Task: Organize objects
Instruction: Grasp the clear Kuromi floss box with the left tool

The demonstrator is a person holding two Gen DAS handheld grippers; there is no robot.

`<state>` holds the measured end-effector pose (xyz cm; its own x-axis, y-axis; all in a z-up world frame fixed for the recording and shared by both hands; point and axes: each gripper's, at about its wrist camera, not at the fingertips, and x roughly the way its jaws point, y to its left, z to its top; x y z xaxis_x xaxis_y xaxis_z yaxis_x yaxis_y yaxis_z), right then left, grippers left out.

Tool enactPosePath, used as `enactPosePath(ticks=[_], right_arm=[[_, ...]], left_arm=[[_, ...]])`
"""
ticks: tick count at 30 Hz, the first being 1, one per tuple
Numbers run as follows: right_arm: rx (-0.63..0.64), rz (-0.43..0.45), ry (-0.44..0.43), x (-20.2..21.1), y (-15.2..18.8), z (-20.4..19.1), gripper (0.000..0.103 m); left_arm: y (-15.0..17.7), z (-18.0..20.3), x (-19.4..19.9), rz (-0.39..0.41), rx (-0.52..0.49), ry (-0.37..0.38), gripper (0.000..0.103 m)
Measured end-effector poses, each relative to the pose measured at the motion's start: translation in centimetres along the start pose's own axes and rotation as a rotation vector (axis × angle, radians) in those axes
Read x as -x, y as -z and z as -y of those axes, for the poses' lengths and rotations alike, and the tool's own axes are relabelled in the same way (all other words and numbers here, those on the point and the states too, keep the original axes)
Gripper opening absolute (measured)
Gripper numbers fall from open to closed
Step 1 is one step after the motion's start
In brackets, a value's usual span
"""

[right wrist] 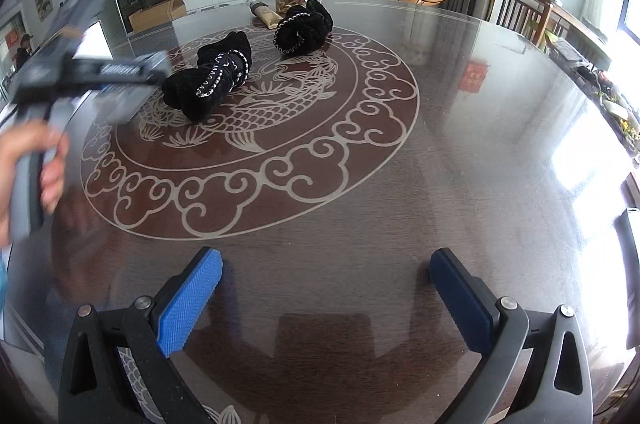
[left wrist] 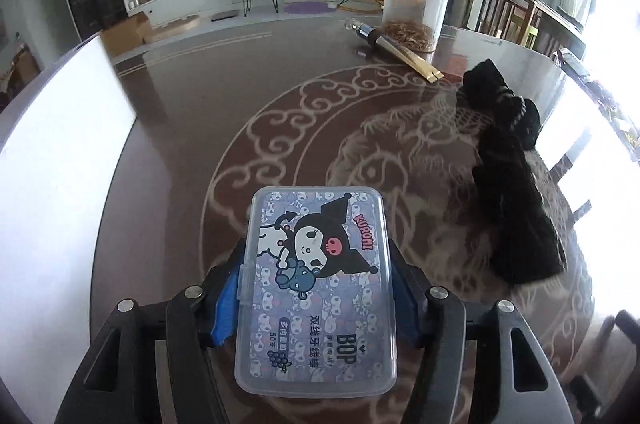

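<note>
Left wrist view: left claw [left wrist: 316, 288] clamped on the long sides of a plastic box [left wrist: 316, 288], lower centre, held flat, likely for carrying; black cloth bundle [left wrist: 508, 176] at right, apart from it; jar [left wrist: 416, 4] upper right.

Right wrist view: right claw [right wrist: 326, 298] agape, empty, over bare table [right wrist: 480, 144]; two black bundles [right wrist: 212, 80] upper left, well apart.

Bare table [right wrist: 460, 128] ahead of right tongs [right wrist: 326, 298], black bundles [right wrist: 212, 80] far-left
</note>
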<state>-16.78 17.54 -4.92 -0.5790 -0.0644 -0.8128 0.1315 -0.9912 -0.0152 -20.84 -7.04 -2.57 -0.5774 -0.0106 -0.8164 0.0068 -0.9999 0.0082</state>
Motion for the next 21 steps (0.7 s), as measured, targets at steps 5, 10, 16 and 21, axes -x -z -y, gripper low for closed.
enactPosePath(ticks=[5, 10, 16, 21], right_arm=[[0.0, 0.0, 0.0, 0.0, 0.0, 0.0, 0.103], [0.0, 0.0, 0.0, 0.0, 0.0, 0.1, 0.103], [0.0, 0.0, 0.0, 0.0, 0.0, 0.0, 0.103], [0.002, -0.002, 0.003, -0.1, -0.1, 0.0, 0.103]], left_arm=[[6.0, -0.7, 3.7, 0.008, -0.013, 0.004, 0.062], [7.0, -1.2, 3.7, -0.022, -0.039, -0.021, 0.103], [7.0, -2.0, 3.7, -0.017, 0.006, 0.003, 0.103], [6.8, -1.8, 3.4, -0.015, 0.006, 0.002, 0.103]])
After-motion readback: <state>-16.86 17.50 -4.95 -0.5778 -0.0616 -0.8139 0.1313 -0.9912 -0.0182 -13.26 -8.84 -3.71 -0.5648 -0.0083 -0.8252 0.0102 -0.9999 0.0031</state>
